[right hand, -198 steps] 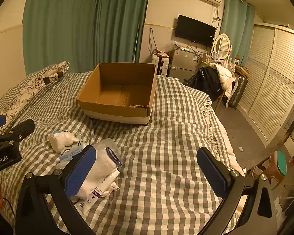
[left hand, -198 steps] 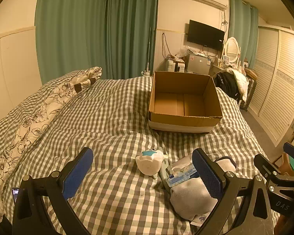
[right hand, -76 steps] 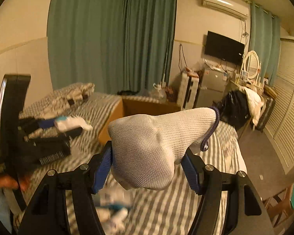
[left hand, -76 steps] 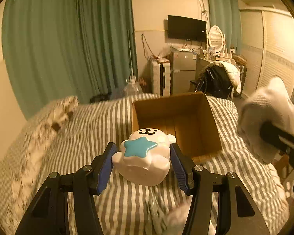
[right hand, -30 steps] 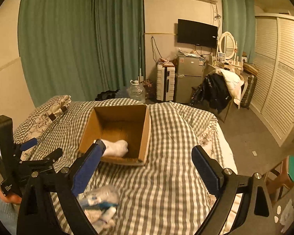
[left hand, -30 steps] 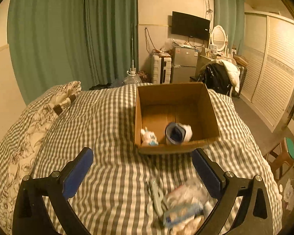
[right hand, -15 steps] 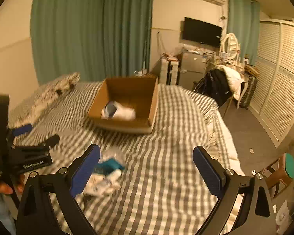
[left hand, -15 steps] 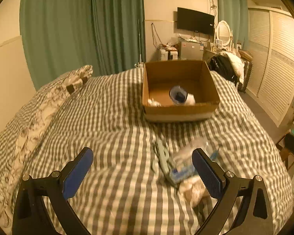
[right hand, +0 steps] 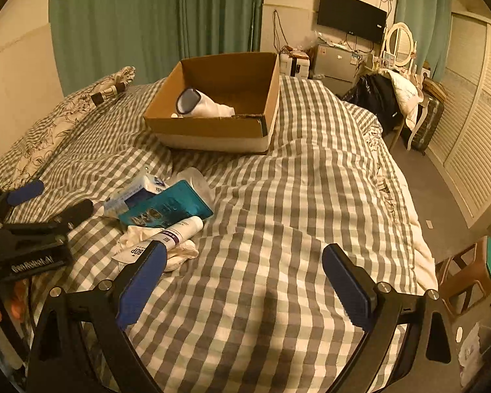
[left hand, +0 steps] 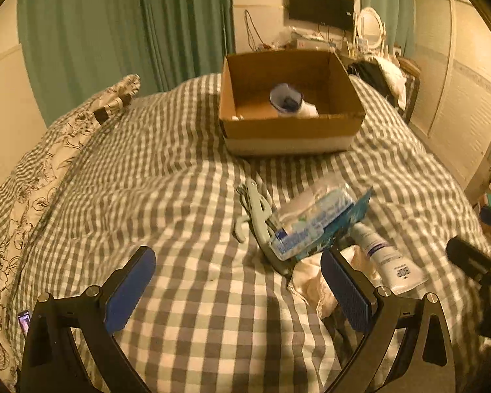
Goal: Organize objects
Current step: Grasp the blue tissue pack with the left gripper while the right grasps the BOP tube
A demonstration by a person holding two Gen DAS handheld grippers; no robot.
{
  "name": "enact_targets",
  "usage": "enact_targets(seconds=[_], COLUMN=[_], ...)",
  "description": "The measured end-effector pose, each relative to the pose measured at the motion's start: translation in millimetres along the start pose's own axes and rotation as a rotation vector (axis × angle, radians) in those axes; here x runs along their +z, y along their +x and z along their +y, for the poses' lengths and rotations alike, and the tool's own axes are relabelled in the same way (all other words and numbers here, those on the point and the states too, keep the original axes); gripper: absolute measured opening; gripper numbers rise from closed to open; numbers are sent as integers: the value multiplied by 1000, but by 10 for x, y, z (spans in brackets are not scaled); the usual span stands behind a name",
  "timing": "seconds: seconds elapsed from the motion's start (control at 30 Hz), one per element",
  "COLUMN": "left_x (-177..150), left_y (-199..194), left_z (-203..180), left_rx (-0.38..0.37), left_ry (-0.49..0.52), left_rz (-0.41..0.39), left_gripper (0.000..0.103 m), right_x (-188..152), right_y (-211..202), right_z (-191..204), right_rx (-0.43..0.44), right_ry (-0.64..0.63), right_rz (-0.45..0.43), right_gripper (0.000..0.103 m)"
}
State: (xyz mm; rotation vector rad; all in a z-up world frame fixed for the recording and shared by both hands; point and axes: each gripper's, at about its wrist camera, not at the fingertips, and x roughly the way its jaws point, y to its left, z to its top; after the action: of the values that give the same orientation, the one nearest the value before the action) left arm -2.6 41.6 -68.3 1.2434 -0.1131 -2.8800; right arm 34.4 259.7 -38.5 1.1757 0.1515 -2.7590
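Note:
A cardboard box (left hand: 291,131) (right hand: 212,131) stands on the checked bed and holds a white sock (left hand: 289,101) (right hand: 203,106). In front of it lies a pile: a blue plastic packet (left hand: 314,226) (right hand: 167,208), a white tube (left hand: 389,262) (right hand: 176,231), a pale green hanger (left hand: 257,216) and a cream cloth (left hand: 311,288) (right hand: 140,235). My left gripper (left hand: 239,291) is open and empty, low over the bed just left of the pile. My right gripper (right hand: 242,281) is open and empty, right of the pile.
A floral pillow (left hand: 49,163) lies along the bed's left side. Green curtains hang behind the bed. To the right are the bed edge, the floor, a stool (right hand: 474,275) and slatted wardrobe doors (right hand: 474,124).
The sock and the white toy, held 2.5 s ago, lie in the box. Both grippers have opened and pulled back and down towards the pile.

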Motion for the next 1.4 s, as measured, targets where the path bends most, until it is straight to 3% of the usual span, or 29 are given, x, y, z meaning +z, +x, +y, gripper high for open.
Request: enact_targets(seconds=[0.3,0.53,0.63,0.77,0.9,1.07,1.4], left_x=[177,281,274,269,249,220,134], left_y=[198,346,407,524,458,272,114], left_z=[-108,-294,-381,-401,-339,-248,-28], left_rx=[-18,-94,-157,-239,-294,-299,-296], left_ry=[55,120,151,138,105,90,80], left_rz=[-3,23,55,119,112,80,88], left_gripper=[103,101,91,58,39,30,33], right_x=[26,37,37,35,39,38,48], right_y=[133,205,225,243,225,192,171], right_z=[58,60,31,6,21,67,282], right_rx=[30,50,52,50,39,11,-7], right_ry=[-16,-15,0,13,7,-10,-65], right_rz=[12,21,30,37,36,33,34], right_gripper=[96,96,96,96,96,96,96])
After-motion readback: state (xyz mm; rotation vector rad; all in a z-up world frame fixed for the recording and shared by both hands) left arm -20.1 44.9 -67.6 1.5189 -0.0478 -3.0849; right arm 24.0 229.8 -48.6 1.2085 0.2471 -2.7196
